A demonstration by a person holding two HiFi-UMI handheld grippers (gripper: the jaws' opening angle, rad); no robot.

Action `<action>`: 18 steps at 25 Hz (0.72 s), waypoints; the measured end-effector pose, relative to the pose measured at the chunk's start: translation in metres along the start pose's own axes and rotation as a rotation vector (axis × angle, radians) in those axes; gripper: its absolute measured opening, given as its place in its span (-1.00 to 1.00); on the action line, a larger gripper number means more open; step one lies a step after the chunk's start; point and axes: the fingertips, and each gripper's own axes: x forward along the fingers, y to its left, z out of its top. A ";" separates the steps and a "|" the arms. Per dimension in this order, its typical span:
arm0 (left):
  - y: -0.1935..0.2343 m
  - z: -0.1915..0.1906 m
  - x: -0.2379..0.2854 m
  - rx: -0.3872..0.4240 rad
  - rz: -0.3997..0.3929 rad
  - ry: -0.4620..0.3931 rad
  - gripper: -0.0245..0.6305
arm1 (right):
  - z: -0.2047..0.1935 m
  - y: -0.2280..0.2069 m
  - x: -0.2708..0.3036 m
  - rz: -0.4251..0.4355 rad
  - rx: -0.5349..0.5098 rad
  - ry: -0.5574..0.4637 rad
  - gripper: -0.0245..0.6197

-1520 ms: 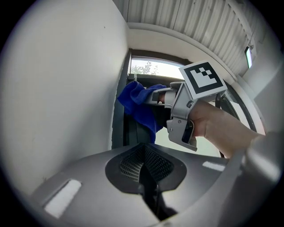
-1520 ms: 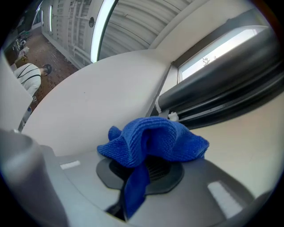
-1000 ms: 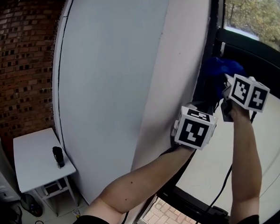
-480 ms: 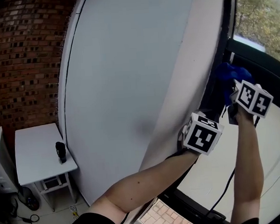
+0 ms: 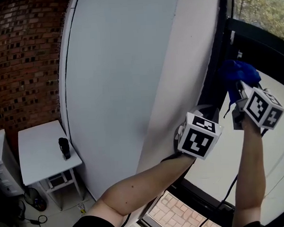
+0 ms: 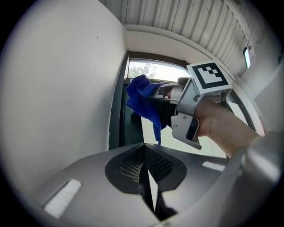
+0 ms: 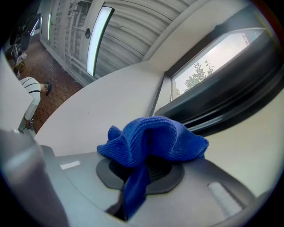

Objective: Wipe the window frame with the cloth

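Observation:
A crumpled blue cloth (image 5: 240, 75) is pressed against the dark window frame (image 5: 218, 58) where the upright bar meets the crossbar. My right gripper (image 5: 240, 89) is shut on the cloth (image 7: 155, 138), which bulges over its jaws and hides the tips, with one tail hanging down between them. The frame (image 7: 222, 95) runs dark just beyond the cloth. My left gripper (image 5: 203, 112) hangs lower and to the left, beside the white reveal; its jaws (image 6: 144, 150) are shut with nothing between them. The left gripper view also shows the cloth (image 6: 143, 101) against the frame (image 6: 119, 115).
A broad white wall panel (image 5: 125, 78) fills the middle, with a brick wall (image 5: 24, 65) to its left. Below left, a small white table (image 5: 41, 157) carries a black object (image 5: 64, 148). A black cable (image 5: 224, 204) hangs from the right forearm. Brick paving (image 5: 179, 218) lies below.
The right gripper has slid a little down the frame's upright bar with the cloth. The left gripper stays shut in about the same place.

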 end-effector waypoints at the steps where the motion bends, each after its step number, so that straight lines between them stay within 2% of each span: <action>1: -0.001 -0.006 -0.004 0.002 0.007 0.004 -0.95 | -0.006 0.003 -0.007 0.005 0.006 0.007 -0.74; 12: -0.022 -0.075 -0.046 0.001 0.012 0.088 -0.95 | -0.105 0.023 -0.093 -0.018 0.012 0.162 -0.74; 15: -0.031 -0.092 -0.053 0.020 0.012 0.090 -0.95 | -0.138 0.028 -0.121 -0.026 -0.037 0.214 -0.74; 18: -0.050 -0.120 -0.064 0.034 -0.022 0.105 -0.95 | -0.167 0.040 -0.152 -0.011 -0.070 0.216 -0.74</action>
